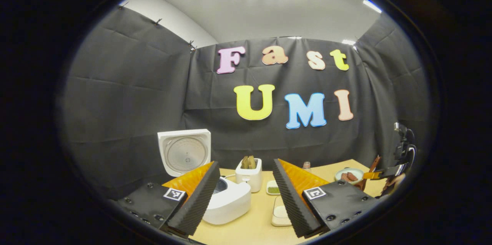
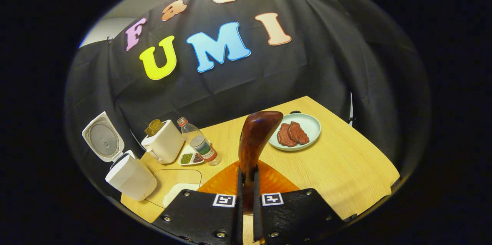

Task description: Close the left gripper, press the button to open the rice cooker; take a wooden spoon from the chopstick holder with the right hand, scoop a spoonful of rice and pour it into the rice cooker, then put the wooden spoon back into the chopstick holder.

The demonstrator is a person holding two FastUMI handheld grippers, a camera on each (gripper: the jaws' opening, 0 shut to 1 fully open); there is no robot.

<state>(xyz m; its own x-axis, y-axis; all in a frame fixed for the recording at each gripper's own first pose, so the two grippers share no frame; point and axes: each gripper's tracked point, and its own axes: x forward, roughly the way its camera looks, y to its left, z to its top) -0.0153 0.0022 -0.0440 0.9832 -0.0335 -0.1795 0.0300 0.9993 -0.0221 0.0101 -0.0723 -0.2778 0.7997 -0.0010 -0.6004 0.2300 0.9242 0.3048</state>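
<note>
The left hand-held gripper (image 1: 246,195) hangs above the near left part of the light wooden table (image 1: 261,229), its two ridged black fingers (image 1: 200,202) spread wide with nothing between them. Just beyond them stands the white rice cooker (image 1: 226,200), its square lid (image 1: 185,152) swung upright so the round inner plate faces the table. Behind it to the right is a white toaster (image 1: 250,175) with brown slices standing in its slots. A clear shallow tray of white rice (image 1: 280,214) lies on the table near the right side of the cooker.

The right hand-held gripper (image 2: 246,193) is pressed together on the dark brown wooden spoon (image 2: 255,137), both fingers pinching the handle low down while the glossy bowl stands upright above them, over the middle of the table. In the left gripper view this gripper and spoon show at the far right edge (image 1: 378,172). Past the spoon, to the right, a pale green plate (image 2: 313,122) carries two reddish-brown pieces. To the left stand a clear plastic bottle (image 2: 198,141), a small dish of green and dark grains (image 2: 190,158) and the toaster.
</note>
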